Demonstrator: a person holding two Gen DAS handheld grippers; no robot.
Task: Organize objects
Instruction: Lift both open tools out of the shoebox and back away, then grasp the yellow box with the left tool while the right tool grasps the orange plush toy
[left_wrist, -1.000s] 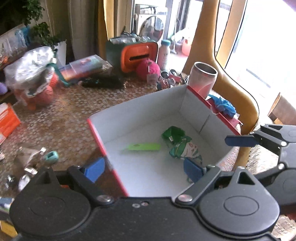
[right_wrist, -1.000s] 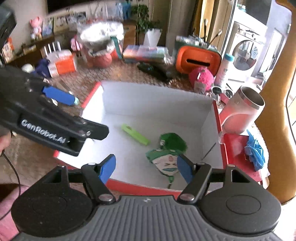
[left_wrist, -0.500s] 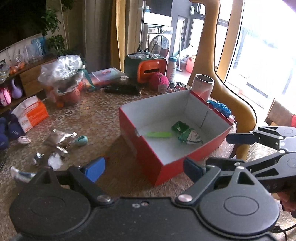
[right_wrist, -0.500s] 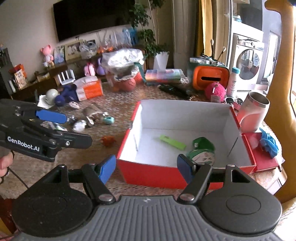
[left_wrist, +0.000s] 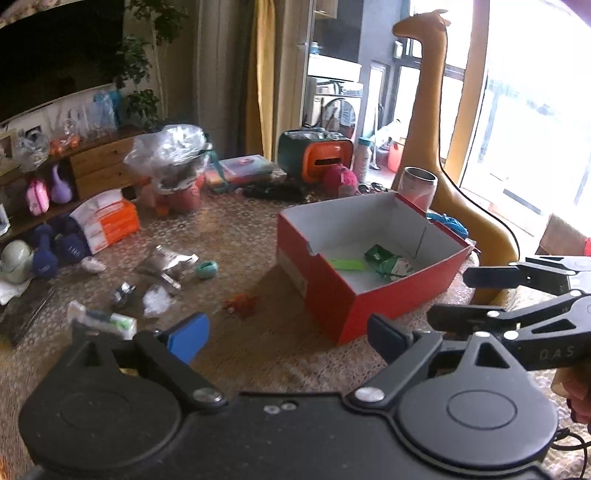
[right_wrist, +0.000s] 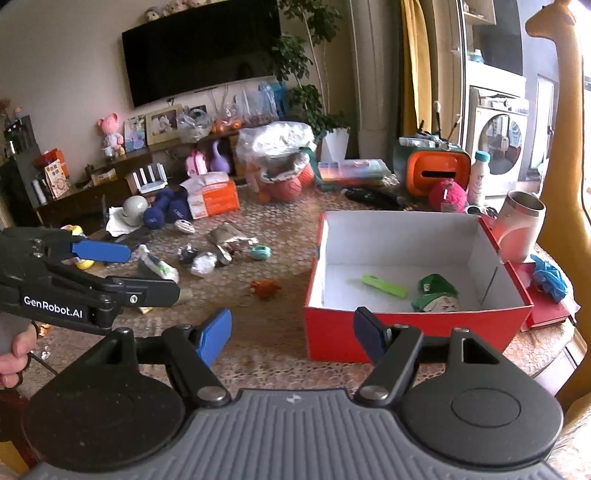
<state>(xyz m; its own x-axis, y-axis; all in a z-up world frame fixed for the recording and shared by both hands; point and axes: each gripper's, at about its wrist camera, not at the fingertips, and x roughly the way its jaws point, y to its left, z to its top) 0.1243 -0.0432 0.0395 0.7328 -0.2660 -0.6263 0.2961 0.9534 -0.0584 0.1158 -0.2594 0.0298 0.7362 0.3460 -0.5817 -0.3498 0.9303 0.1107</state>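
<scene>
A red box (left_wrist: 332, 291) (right_wrist: 406, 328) with a white inside stands on the table. In it lie a green stick (right_wrist: 384, 285) (left_wrist: 345, 264) and a green packet (right_wrist: 436, 297) (left_wrist: 388, 260). Loose on the table to its left are a small orange toy (right_wrist: 265, 288) (left_wrist: 240, 304), a teal ring (right_wrist: 260, 253) (left_wrist: 206, 268), foil wrappers (right_wrist: 229, 242) (left_wrist: 166, 260) and a white and green tube (right_wrist: 157, 264) (left_wrist: 101, 321). My left gripper (left_wrist: 288, 332) is open and empty, held back from the box. My right gripper (right_wrist: 291, 328) is open and empty, near the box's front left corner.
A steel cup (right_wrist: 521, 225) and a blue scrubber (right_wrist: 550, 275) are right of the box. An orange tissue holder (right_wrist: 432, 173), a pink plush (right_wrist: 447, 195), a bag-covered basket (right_wrist: 280, 162), orange boxes (right_wrist: 214, 197) and dumbbells (right_wrist: 166, 214) crowd the back. A yellow giraffe figure (left_wrist: 432, 122) stands far right.
Both grippers have pulled back and up from over the box. The box now looks smaller and the loose things on the table to its left have come into view.
</scene>
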